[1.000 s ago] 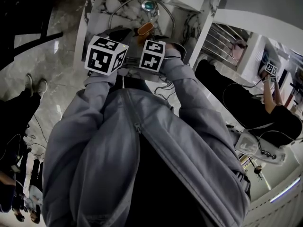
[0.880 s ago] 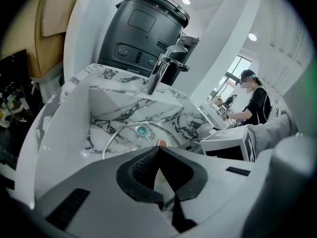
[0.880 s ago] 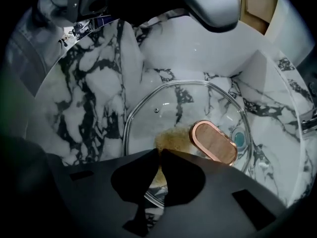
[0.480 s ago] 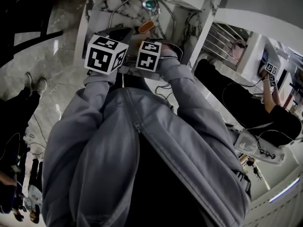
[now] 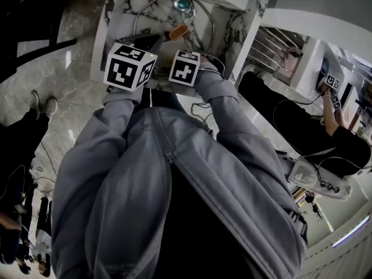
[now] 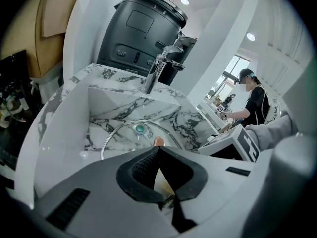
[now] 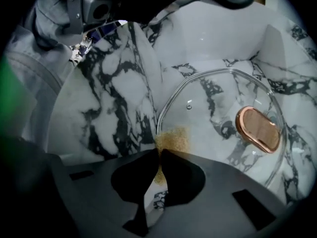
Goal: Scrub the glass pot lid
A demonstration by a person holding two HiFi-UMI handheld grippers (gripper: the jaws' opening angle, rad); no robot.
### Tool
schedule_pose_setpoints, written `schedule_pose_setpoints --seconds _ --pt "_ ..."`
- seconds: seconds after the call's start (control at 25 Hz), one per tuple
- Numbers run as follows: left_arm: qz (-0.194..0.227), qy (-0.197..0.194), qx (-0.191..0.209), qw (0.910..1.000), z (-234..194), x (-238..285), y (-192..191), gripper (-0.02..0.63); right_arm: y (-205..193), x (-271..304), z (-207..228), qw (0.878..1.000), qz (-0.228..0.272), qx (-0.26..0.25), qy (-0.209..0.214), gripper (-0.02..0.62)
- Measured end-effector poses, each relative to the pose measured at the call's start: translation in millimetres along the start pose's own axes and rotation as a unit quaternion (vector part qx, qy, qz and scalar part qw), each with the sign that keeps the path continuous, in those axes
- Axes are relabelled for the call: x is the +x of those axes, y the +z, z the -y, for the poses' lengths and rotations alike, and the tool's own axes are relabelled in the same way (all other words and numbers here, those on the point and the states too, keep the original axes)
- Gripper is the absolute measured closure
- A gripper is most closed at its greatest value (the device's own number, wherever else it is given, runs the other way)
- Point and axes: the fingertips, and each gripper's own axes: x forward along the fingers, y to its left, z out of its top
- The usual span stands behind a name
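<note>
Two grippers in your hands, both at a white, black-veined marble sink [image 7: 114,108].

Item: round clear glass pot lid [image 7: 218,118] with an oval copper-coloured handle [image 7: 257,129], lying in the basin.

Your right gripper [image 7: 161,155] pinches a small tan scouring pad [image 7: 174,139] at the lid's rim.

Your left gripper [image 6: 158,150] has its jaws pressed together, with the lid just ahead.
</note>
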Motion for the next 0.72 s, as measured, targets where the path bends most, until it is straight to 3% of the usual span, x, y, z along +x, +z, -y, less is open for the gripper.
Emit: schedule_pose_setpoints --seconds 0.4,0.72 --pt "0.005 -0.009 0.011 0.9999 12 4 10 0.592 -13 -57 13 0.996 0.038 0.041 -0.067 0.554" --pt "0.003 -0.019 0.025 0.9995 23 14 24 0.592 -36 -99 46 0.986 0.06 0.09 -0.124 0.554"
